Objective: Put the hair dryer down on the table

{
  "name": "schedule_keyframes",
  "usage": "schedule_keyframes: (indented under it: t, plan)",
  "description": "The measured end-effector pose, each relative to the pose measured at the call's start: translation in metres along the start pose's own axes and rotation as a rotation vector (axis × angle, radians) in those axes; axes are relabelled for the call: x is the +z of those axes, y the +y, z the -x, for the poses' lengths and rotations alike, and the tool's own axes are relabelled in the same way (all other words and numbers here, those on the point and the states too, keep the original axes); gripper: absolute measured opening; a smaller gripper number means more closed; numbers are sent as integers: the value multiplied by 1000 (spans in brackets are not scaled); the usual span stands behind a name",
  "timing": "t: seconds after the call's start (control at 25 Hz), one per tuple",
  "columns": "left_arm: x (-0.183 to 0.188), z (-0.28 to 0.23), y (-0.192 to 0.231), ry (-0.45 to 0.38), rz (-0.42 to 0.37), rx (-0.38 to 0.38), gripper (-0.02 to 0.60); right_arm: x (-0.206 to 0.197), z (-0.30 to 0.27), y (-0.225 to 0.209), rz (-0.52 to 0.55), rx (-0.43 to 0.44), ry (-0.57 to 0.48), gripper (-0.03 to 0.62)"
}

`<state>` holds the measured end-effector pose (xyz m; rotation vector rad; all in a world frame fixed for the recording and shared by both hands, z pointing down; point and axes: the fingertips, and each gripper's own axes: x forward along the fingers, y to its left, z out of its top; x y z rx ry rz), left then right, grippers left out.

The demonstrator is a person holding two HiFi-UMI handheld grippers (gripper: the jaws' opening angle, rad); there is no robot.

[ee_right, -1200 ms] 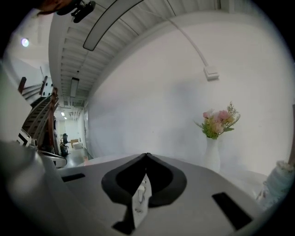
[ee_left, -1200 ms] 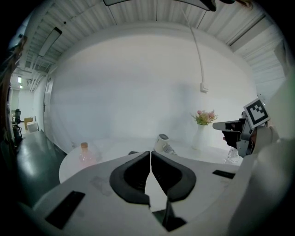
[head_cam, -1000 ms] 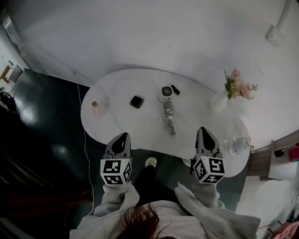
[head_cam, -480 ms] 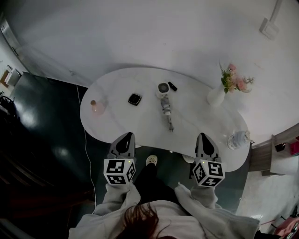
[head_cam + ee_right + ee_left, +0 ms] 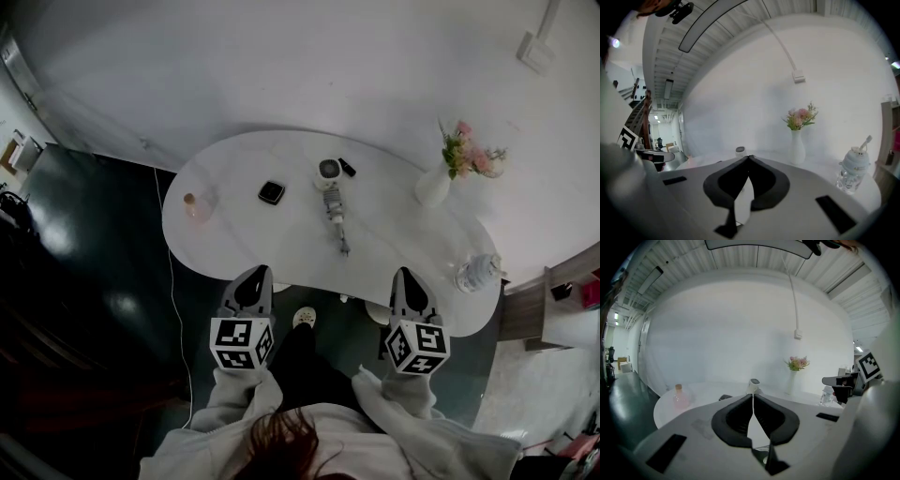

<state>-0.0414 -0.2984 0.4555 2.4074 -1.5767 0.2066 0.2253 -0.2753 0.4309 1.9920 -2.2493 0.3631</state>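
Observation:
The white hair dryer (image 5: pixel 331 190) lies on the white table (image 5: pixel 244 244), round head at the far end and cord end toward me. Its head shows just past the jaw tips in the left gripper view (image 5: pixel 753 385) and in the right gripper view (image 5: pixel 739 151). My left gripper (image 5: pixel 258 274) hovers over the table's near edge, to the left of the dryer. It is shut, with nothing between its jaws. My right gripper (image 5: pixel 408 275) is held level with it to the dryer's right, likewise shut and empty. Neither gripper touches the dryer.
On the table stand a pink bottle (image 5: pixel 195 204) at the left, a black square object (image 5: pixel 271 193), a small black item (image 5: pixel 347 168), a white vase of flowers (image 5: pixel 434 186) and a clear water bottle (image 5: pixel 474 272) at the right. A dark floor lies to the left.
The table and hair dryer have shifted slightly up and away in the head view. Both grippers have stayed shut and nearly still by the near edge.

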Motion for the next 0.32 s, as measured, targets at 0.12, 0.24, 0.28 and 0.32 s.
schedule_keyframes:
  t: [0.12,0.24,0.28,0.32]
  plan:
    - [-1,3,-3,-2,-1,-4,20,-2,4,1,1,2,5,49]
    - [-2,6,-4,-2,1,-6,20,-4,8,1,2,1,7,48]
    - [-3,7,-5,-2,2,-6,20,-5,9,1,1,1,8,49]
    - [-4,8,-5,-2,2,-6,20,-5,10,2,1,1,9,48]
